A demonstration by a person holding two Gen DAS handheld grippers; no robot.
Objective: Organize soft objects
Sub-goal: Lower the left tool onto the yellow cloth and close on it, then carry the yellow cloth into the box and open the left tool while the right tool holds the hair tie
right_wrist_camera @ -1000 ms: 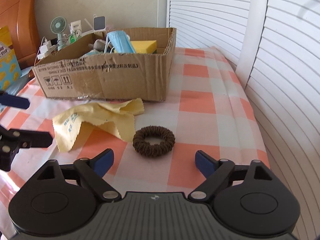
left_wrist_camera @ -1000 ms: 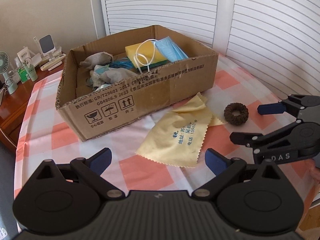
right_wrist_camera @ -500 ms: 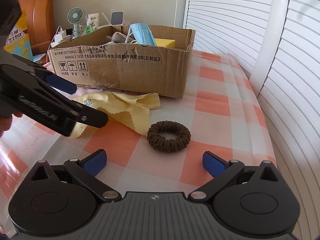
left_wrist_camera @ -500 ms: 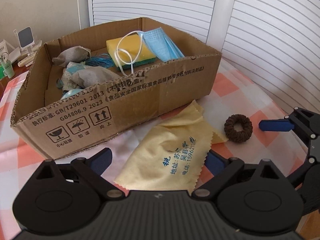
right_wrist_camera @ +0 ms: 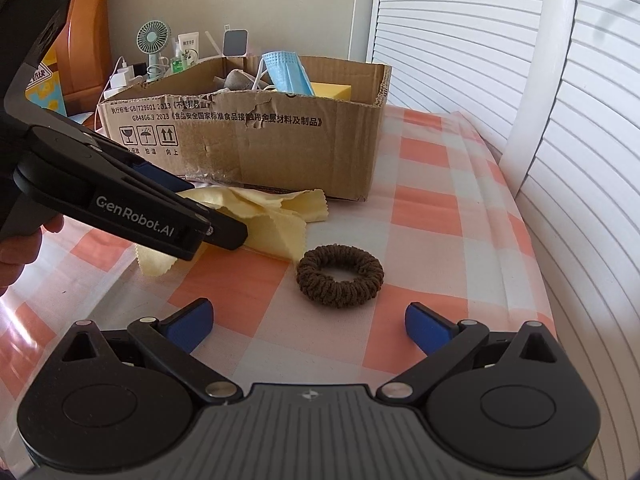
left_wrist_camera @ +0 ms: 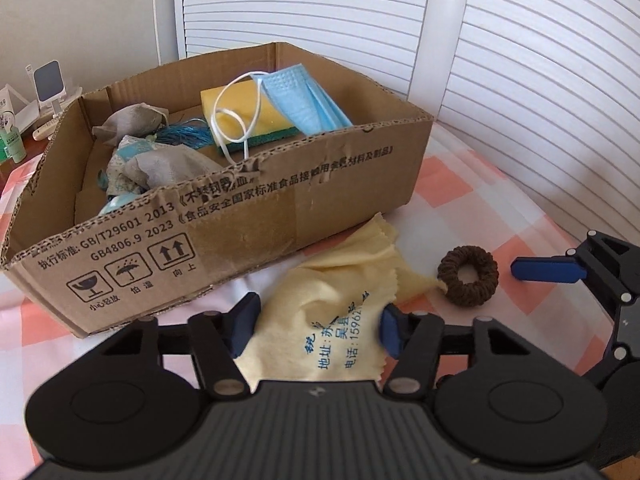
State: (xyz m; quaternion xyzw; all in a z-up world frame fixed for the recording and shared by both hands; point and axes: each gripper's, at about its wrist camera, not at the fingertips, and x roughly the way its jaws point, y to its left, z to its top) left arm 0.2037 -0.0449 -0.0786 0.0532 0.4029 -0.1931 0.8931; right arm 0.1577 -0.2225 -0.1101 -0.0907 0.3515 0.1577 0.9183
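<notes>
A yellow cloth (left_wrist_camera: 340, 304) with blue print lies rumpled on the checked tablecloth in front of the cardboard box (left_wrist_camera: 280, 216). My left gripper (left_wrist_camera: 316, 328) is open with a pad on either side of the cloth, its jaws narrower than before. A brown hair scrunchie (right_wrist_camera: 340, 274) lies right of the cloth. My right gripper (right_wrist_camera: 308, 326) is open and empty just short of the scrunchie. The box holds a blue face mask (left_wrist_camera: 304, 98), a yellow sponge (left_wrist_camera: 240, 114) and grey pouches (left_wrist_camera: 168, 166).
White louvred doors (left_wrist_camera: 520, 80) stand behind and to the right of the table. A small fan (right_wrist_camera: 152, 42), bottles and a phone stand (left_wrist_camera: 48, 80) sit on a wooden surface beyond the box. The table edge runs along the right (right_wrist_camera: 532, 264).
My left gripper has moved forward and down onto the yellow cloth and its jaws have narrowed around it. My right gripper has come closer to the scrunchie.
</notes>
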